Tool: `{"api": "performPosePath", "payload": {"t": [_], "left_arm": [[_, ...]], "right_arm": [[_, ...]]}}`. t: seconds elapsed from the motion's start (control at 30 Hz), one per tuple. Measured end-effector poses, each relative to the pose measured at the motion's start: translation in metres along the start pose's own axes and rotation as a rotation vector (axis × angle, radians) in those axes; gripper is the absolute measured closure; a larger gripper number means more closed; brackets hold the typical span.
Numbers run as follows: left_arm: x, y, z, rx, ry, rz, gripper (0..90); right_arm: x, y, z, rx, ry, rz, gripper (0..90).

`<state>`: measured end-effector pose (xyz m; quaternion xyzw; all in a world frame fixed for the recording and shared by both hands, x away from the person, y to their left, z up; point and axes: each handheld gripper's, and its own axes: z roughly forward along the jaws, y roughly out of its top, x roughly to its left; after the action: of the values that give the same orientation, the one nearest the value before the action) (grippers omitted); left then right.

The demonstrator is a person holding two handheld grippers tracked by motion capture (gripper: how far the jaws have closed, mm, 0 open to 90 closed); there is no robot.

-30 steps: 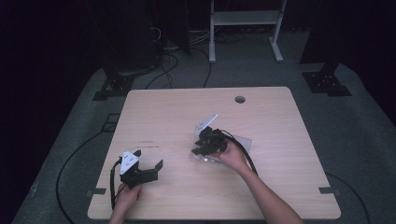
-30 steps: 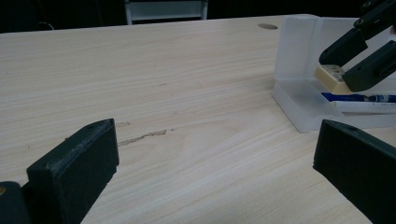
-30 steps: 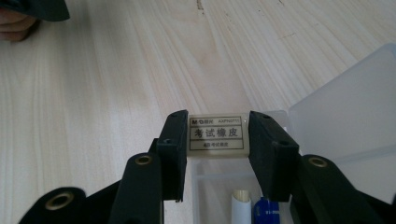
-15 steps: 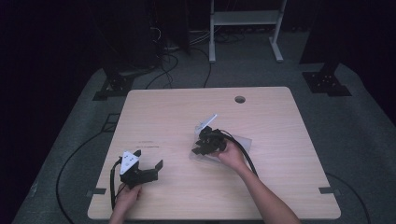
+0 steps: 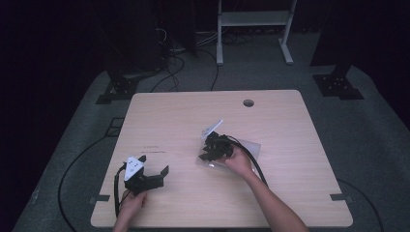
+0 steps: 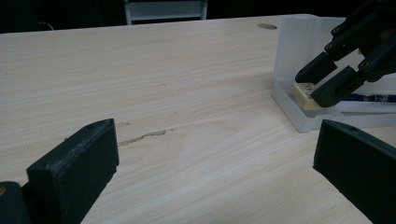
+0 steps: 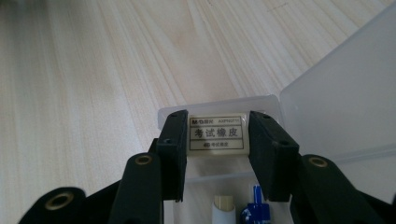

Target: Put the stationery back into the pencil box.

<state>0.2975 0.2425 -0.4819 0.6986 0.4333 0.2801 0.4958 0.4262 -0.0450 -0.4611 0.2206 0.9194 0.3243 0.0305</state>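
In the right gripper view, the right gripper (image 7: 217, 154) comes up from the bottom of the frame with a jaw pressed on each short end of the eraser (image 7: 217, 133), at frame centre. It pinches the eraser along its long axis, which runs left to right across that view. The eraser sits at the near end of the clear box (image 7: 327, 116), whose lid stands open at the right; a pen (image 7: 254, 212) lies below it in the frame. From the left gripper view, the eraser is at the right edge, with bare table (image 6: 163, 84) before it. The left gripper (image 5: 150, 170), low left in the high view, rests spread and empty, well apart from the box, so the right hand is the nearer. The lift looks to be straight up out of the box.
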Motion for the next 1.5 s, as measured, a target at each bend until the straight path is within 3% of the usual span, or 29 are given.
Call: {"api": "performPosePath", "payload": {"t": [0.93, 1.1, 1.5], "left_arm": [[-0.001, 0.0, 0.0, 0.0, 0.0, 0.004, 0.0], [0.0, 0.0, 0.0, -0.001, 0.0, 0.002, 0.0], [-0.001, 0.0, 0.0, 0.0, 0.005, 0.005, 0.0]], "right_arm": [[-0.002, -0.002, 0.008, 0.027, 0.0, 0.007, 57.6], [-0.004, -0.002, 0.008, 0.019, 0.007, 0.024, 53.0], [0.0, 0.0, -0.007, -0.013, 0.008, 0.012, 52.3]]}}
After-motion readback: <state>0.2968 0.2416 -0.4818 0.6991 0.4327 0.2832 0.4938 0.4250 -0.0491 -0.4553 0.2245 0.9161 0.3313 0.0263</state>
